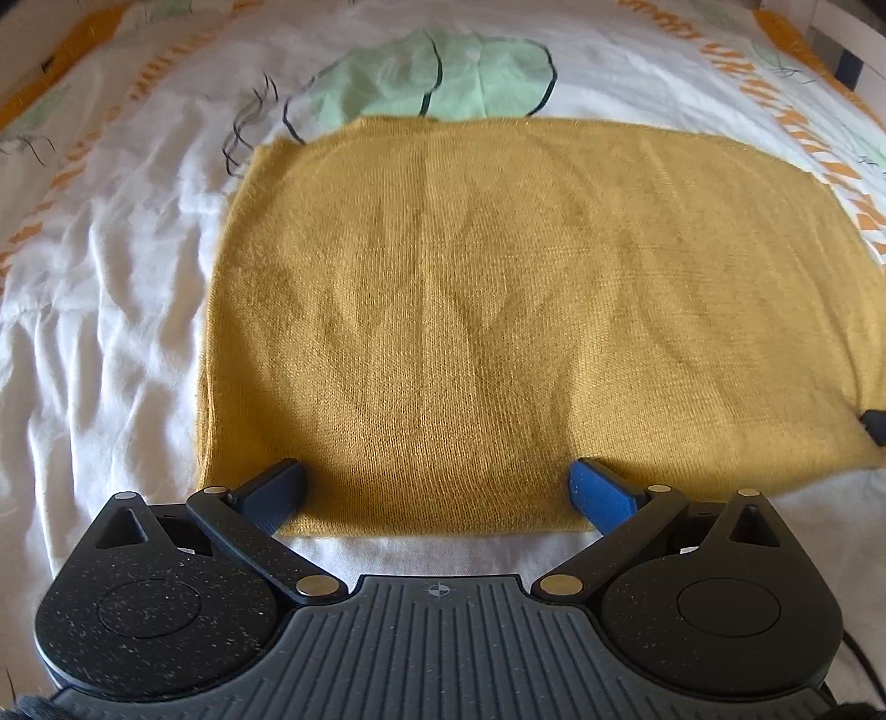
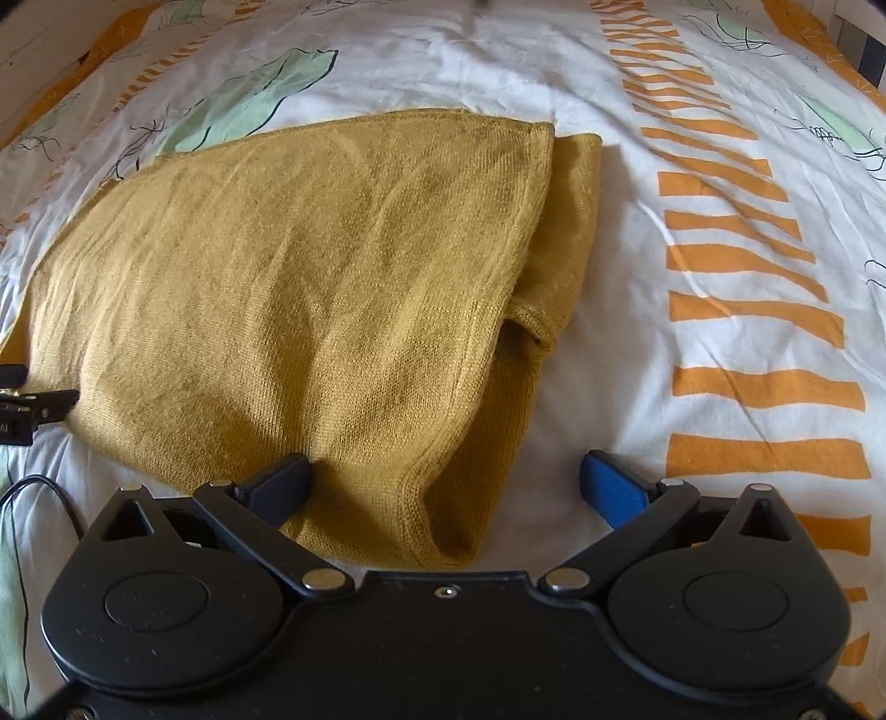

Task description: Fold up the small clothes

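A mustard-yellow knitted garment (image 1: 498, 310) lies folded flat on the bed. My left gripper (image 1: 437, 487) is open, its blue fingers resting on the near edge of the garment's left part. In the right wrist view the garment (image 2: 310, 288) shows a folded layer with a hemmed edge and a sleeve tucked at its right side. My right gripper (image 2: 446, 479) is open, with the garment's near right corner between its fingers. The tip of the right gripper shows at the right edge of the left wrist view (image 1: 875, 423).
The bed has a white cover (image 1: 111, 310) with orange stripes (image 2: 747, 310) and green leaf prints (image 1: 443, 77). A black cable (image 2: 39, 493) lies at the near left. Part of the left gripper (image 2: 27, 410) shows at the left edge. A bed frame (image 2: 869, 50) stands far right.
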`<state>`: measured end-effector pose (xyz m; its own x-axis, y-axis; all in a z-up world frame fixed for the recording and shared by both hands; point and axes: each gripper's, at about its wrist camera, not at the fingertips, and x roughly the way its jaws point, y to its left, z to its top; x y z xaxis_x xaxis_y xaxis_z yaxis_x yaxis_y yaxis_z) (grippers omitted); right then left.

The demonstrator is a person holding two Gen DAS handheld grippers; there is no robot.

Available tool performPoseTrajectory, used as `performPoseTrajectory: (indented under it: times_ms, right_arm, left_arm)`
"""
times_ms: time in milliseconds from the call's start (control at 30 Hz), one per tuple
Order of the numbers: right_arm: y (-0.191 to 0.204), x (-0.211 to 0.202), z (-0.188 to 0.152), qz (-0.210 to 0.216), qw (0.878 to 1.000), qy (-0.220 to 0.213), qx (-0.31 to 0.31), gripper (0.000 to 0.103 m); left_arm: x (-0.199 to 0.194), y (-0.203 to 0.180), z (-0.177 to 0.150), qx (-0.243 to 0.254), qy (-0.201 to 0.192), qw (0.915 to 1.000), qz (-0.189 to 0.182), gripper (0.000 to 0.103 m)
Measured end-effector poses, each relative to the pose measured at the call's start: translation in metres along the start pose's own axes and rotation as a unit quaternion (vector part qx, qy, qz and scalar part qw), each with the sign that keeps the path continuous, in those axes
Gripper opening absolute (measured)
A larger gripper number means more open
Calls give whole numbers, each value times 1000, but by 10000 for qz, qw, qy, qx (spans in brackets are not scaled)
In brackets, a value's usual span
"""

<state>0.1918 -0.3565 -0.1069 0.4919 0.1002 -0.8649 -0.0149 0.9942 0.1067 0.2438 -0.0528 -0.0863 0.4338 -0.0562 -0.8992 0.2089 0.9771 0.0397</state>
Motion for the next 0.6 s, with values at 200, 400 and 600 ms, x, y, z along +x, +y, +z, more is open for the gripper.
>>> performPoseTrajectory:
  times_ms: [200, 400, 600]
  right_arm:
    - [-36, -9, 9, 783, 9924, -95, 943, 103]
    - [-82, -1, 13, 1708, 9523, -562, 2465, 103]
    - [-77, 12, 23, 2133, 9349, -769, 2730, 103]
  left_arm:
    - [4, 3, 4, -208, 42, 9998, -27, 103]
    - [7, 2, 12, -345, 141, 9993, 27, 103]
    - [7, 3, 15, -356, 218, 9991, -3, 103]
